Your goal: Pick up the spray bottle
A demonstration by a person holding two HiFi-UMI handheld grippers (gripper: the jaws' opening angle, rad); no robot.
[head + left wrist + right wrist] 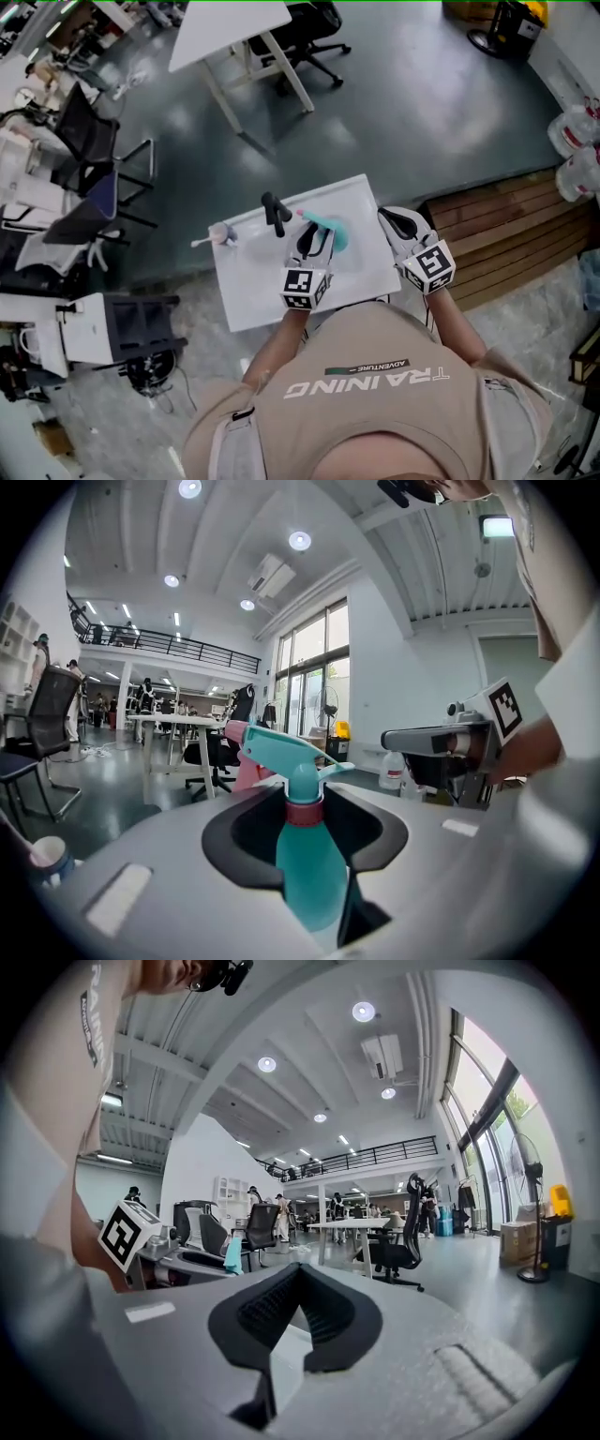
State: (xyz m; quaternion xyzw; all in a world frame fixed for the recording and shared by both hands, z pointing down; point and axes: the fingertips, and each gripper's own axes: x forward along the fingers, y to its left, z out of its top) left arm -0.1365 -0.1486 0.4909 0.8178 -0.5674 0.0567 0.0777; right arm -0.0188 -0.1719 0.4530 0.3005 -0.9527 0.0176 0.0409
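The white tabletop [246, 298] carries two items. A black object [275, 214] stands near the middle of the far edge. A small cup [222, 234] sits at the far left corner, with a pale stick projecting leftward. A white desk [234, 33] and a black office chair [314, 28] stand beyond. A wooden platform [511, 234] lies to the right.

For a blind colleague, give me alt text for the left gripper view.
A teal spray bottle with a pink collar is clamped upright between the left gripper's black jaws. The right gripper sits to its right, with a bright office hall of desks and chairs behind.
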